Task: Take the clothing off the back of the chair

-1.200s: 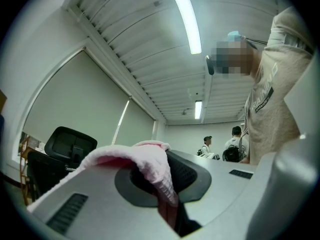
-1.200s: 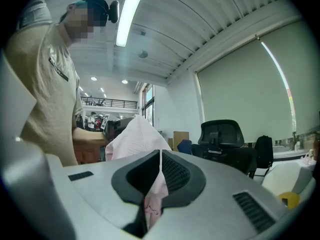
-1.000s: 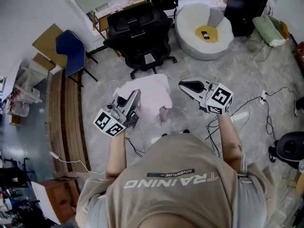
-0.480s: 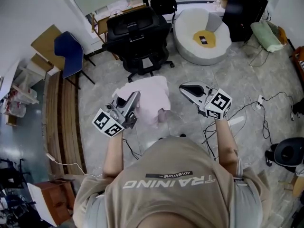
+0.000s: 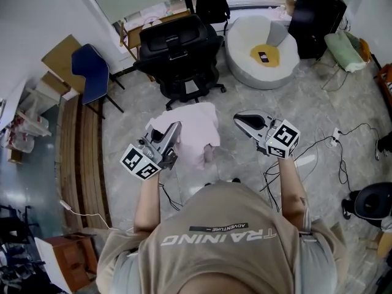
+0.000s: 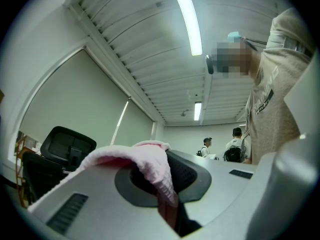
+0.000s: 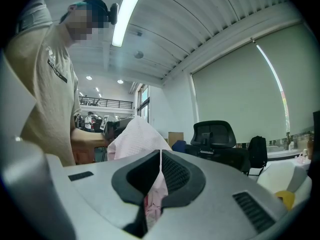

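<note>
Hanging clear of the black office chair (image 5: 180, 48), the pink garment (image 5: 195, 127) sags between the left gripper (image 5: 176, 129) and the right gripper (image 5: 240, 117). It looks light and floppy, so a pinch near each top corner seems sane. Both tongs are clamped tight on its fabric. Can't make out sleeves or collar, it's all bunched.

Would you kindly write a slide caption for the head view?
Overhead: left gripper and right gripper, jaws shut on the pink clothing, hold it before the black office chair.
</note>
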